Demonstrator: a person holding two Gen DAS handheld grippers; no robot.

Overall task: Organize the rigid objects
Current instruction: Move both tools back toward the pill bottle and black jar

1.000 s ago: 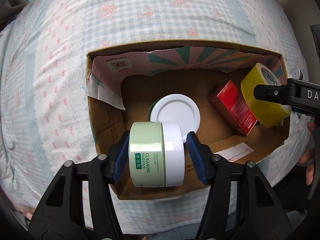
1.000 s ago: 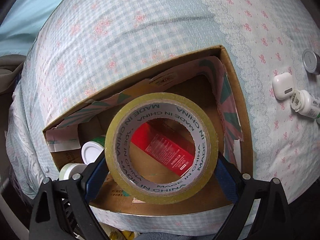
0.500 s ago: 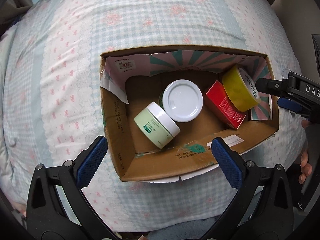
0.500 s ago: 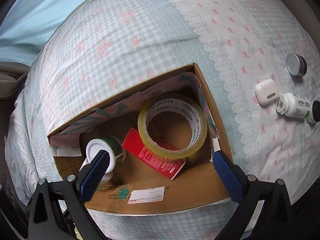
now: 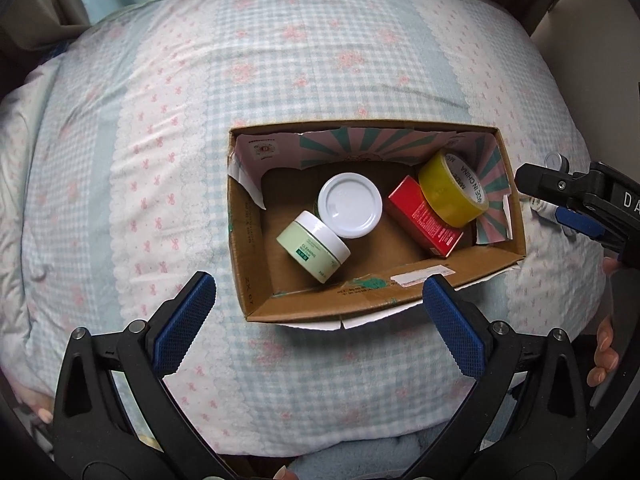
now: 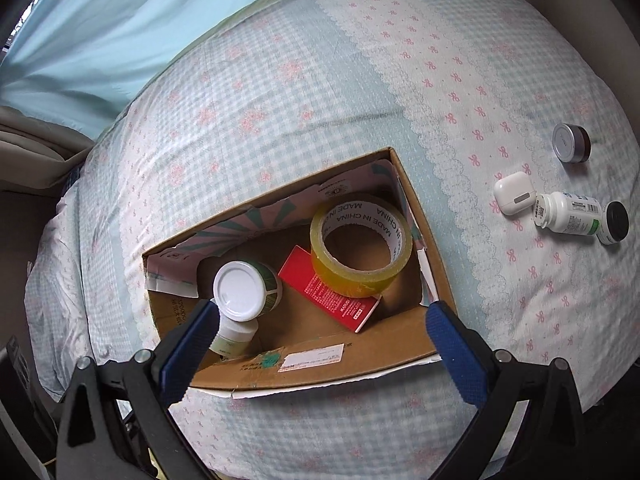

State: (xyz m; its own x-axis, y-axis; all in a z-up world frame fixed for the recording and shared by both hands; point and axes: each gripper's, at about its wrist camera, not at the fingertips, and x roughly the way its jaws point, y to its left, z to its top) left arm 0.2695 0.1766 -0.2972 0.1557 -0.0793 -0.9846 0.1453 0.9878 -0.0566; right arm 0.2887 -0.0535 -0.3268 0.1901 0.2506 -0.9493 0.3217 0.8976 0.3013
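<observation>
A cardboard box [image 5: 256, 280] [image 6: 412, 216] sits on the checked bedspread. Inside lie a green cream jar [image 5: 310, 250] on its side, a white-lidded jar [image 5: 350, 204] [image 6: 240, 290], a red box [image 5: 424, 216] [image 6: 332, 292] and a yellow tape roll [image 5: 452, 190] [image 6: 360, 250] leaning on the red box. My left gripper [image 5: 316, 318] is open and empty, above the box's near wall. My right gripper [image 6: 320, 338] is open and empty, also above the near wall; it shows at the right edge of the left wrist view [image 5: 576, 204].
To the right of the box on the bedspread lie a white earbud case [image 6: 514, 198], a white pill bottle [image 6: 572, 218], a black-capped container [image 6: 614, 228] and a small round tin [image 6: 570, 144]. A light blue cloth [image 6: 120, 28] lies beyond the bed's far edge.
Both grippers opened and pulled back from the box. The left let the green cream jar drop into the box; the right let go of the yellow tape roll, which now rests on the red box.
</observation>
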